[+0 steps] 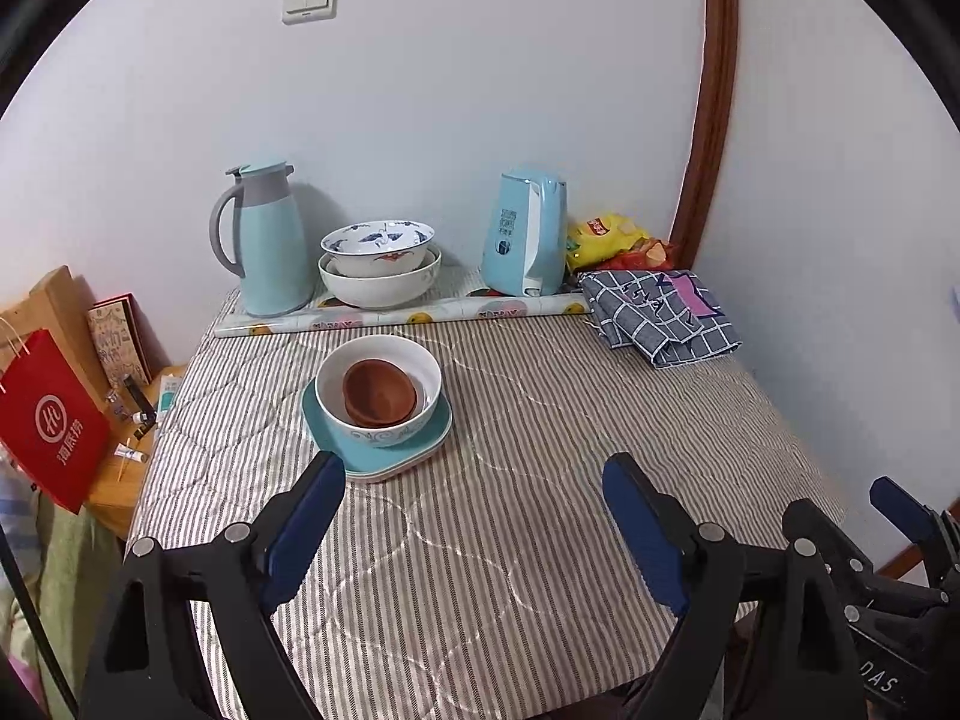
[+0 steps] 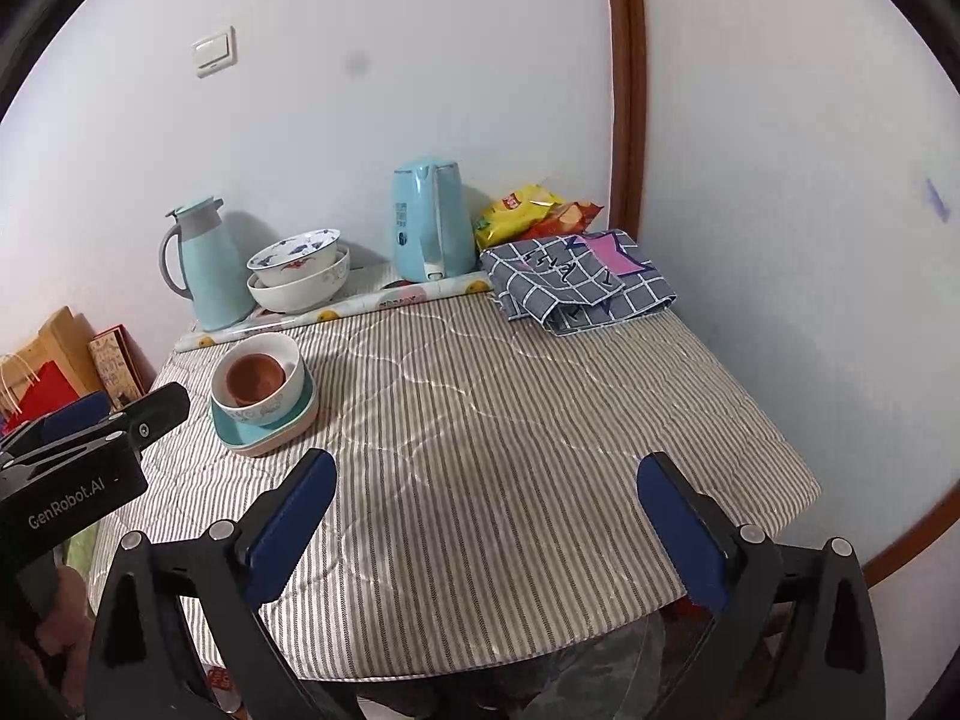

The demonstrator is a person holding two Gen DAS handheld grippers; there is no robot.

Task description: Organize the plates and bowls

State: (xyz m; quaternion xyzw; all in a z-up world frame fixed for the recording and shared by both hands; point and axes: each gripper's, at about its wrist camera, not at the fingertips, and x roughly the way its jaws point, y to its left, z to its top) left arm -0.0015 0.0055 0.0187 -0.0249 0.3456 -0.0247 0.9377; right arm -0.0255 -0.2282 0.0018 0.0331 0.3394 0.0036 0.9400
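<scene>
Hovering above the striped table (image 1: 540,480): left gripper (image 1: 474,480), jaws spread wide, nothing between the blue pads. Same for the right gripper (image 2: 486,480), jaws spread wide and empty, over the bare front part of the cloth. Seen also in the left view at the lower right edge, close beside the left one.

Standing on the left half of the table: a stack of teal plates (image 1: 432,427), with a white bowl (image 1: 378,420) on top and brown bowls (image 1: 379,393) nested inside that bowl. Lying just beyond the left pad of the left gripper, near but not touching, as far as visible.

Standing at the back, near the wall: two more white bowls, a painted bowl (image 1: 377,249) nested in a plain bowl (image 1: 378,288), resting on a patterned mat (image 1: 420,315). Left of them a flask (image 1: 264,240), right of them a kettle (image 1: 528,234). Further right, snack bags (image 1: 612,240) in the corner and a folded checked cloth (image 1: 660,312) in front of them. Left of the table, lower down, a red bag (image 1: 54,420) on a wooden stand.
</scene>
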